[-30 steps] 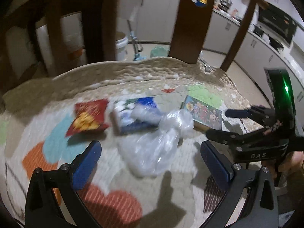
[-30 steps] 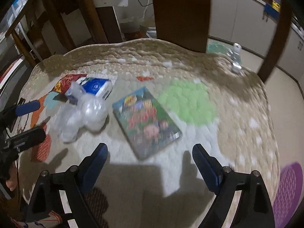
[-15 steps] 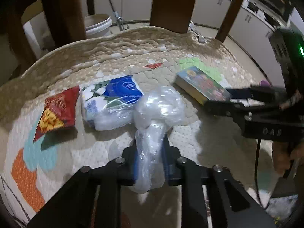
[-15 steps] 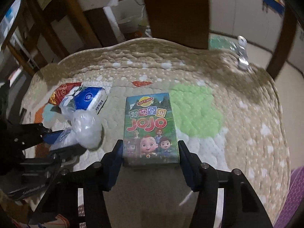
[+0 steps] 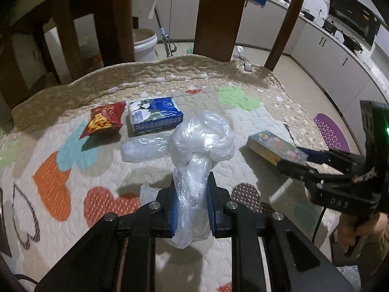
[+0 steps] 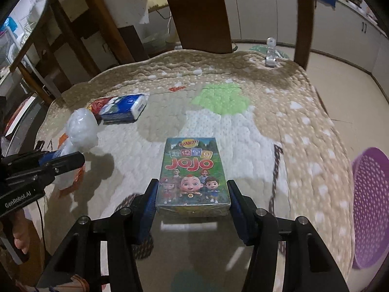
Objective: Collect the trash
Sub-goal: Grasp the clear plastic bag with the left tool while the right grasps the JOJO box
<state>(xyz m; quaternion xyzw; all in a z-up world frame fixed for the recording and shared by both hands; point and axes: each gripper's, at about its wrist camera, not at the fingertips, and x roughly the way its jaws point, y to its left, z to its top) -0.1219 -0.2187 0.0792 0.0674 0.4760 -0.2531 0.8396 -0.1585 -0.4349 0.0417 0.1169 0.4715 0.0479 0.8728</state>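
Gripping a crumpled clear plastic bag (image 5: 201,146), the left tongs (image 5: 190,202) are pinched tight on its twisted neck; the knotted bulk of the bag stands up past the blue pads (image 5: 211,204) and a loose tail hangs below them. In the right wrist view the same bag (image 6: 81,129) sits at the left, with the left tongs (image 6: 60,159) clamped on its lower end.

Right tongs (image 6: 193,204) are clamped on a colourful flat cartoon-print box with "JOJO" lettering (image 6: 193,172); both blue pads press its long sides at the near end. The jaws have just been closing, with the box between them. From the left wrist view the box (image 5: 274,149) is at the right, held at its near end by the right tongs (image 5: 295,159), far end tilted toward the quilt.

All of it is over a quilted beige blanket with coloured patches (image 5: 73,112). Left lying on the blanket, side by side: a red snack packet (image 5: 104,119) and a blue-and-white tissue pack (image 5: 155,115), just behind the bag. A purple perforated basket (image 6: 369,206) sits off the blanket's right edge.

A hand (image 5: 359,228) grips the right tool's handle.
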